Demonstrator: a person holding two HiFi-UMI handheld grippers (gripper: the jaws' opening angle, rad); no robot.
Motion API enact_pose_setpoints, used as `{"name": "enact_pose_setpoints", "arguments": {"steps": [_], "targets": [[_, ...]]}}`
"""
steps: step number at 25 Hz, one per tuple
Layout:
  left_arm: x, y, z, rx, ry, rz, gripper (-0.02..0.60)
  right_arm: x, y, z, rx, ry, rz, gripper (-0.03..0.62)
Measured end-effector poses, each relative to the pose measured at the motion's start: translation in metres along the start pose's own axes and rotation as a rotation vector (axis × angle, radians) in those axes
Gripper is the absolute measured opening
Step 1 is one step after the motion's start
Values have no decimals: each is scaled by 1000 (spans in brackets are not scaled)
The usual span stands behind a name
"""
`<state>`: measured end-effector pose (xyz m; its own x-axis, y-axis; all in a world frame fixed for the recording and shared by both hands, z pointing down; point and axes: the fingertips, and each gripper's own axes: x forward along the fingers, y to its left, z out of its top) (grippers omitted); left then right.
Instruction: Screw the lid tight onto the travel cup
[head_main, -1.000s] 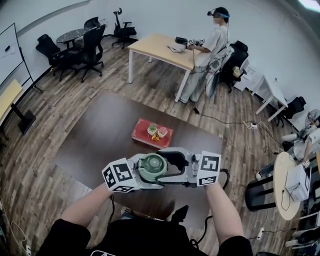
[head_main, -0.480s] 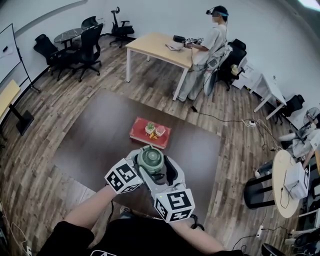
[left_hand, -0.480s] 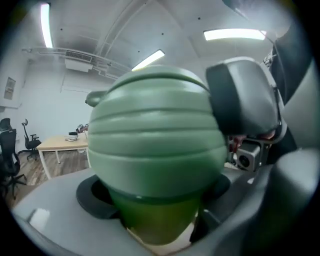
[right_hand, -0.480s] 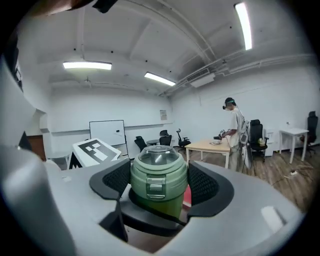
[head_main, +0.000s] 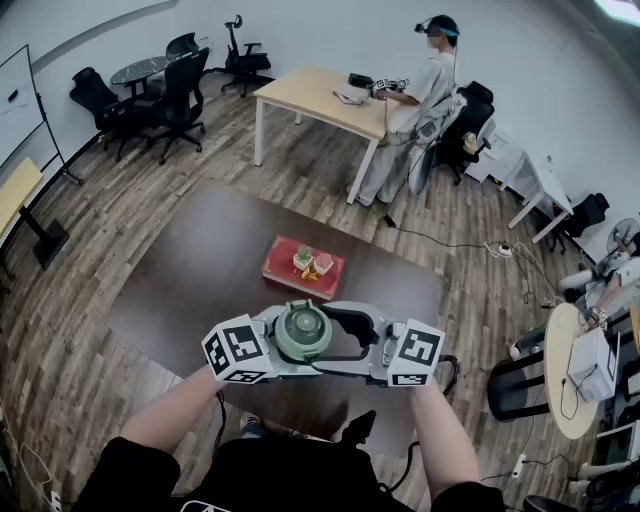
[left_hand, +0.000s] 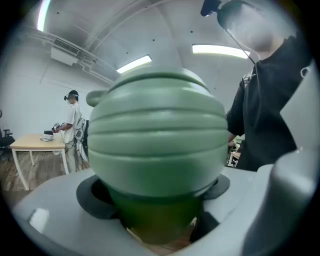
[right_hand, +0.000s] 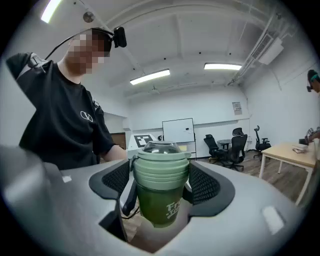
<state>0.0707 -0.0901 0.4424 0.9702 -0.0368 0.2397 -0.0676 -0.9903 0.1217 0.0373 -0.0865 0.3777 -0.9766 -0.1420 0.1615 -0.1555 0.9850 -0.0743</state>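
Observation:
A green travel cup (head_main: 303, 334) with a ribbed pale-green lid (right_hand: 161, 167) is held upright in the air above the dark table (head_main: 200, 260). My left gripper (left_hand: 159, 222) comes in from the left and is shut on the cup's dark green body (left_hand: 155, 215); the lid (left_hand: 157, 135) fills the left gripper view. My right gripper (right_hand: 161, 175) comes in from the right at lid height. Its jaws are opening, with the lid between the pads (right_hand: 204, 184) and a thin gap showing on one side.
A red tray (head_main: 283, 268) with small items lies on the table beyond the cup. A person stands at a tan table (head_main: 310, 95) at the back. Office chairs (head_main: 180, 95) stand at the back left, and cables (head_main: 500, 250) run over the wooden floor at the right.
Half a second ago the right gripper had swung round the cup to the side near my body. It is now back at the cup's right. The left gripper and cup barely moved.

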Motion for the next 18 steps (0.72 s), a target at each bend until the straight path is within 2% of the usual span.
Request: {"name": "enact_pose_setpoints", "arguments": {"steps": [2,4,6,8,11,12,14,15,16,18], "targets": [[-2,10,0,-20,0,73,419,5,-4,3,25,5,-66,377],[-6,22,-2,-41,-2,141,418,12,-10,3,53,1,-202,374],[-9,27,-7,-57,1,169,419,18,-13,-1,71,-8,-300,374],[-10,30,-9,-71,-6,178,420,21,-13,-3,71,-18,-330,376],[-17,38,-12,-90,-32,224,423,17,-10,-7,109,-44,-327,377],[-22,43,-12,-97,-44,252,423,10,-9,-9,128,-56,-344,377],[-37,56,-13,-106,-72,327,423,-14,-14,-15,121,-73,-432,368],[-45,62,-13,-105,-86,371,423,-30,-17,-19,92,-75,-500,243],[-54,67,-14,-96,-97,420,423,-45,-21,-22,57,-75,-578,8],[-75,76,-18,-56,-119,542,422,-76,-31,-30,7,-73,-744,6]]}}
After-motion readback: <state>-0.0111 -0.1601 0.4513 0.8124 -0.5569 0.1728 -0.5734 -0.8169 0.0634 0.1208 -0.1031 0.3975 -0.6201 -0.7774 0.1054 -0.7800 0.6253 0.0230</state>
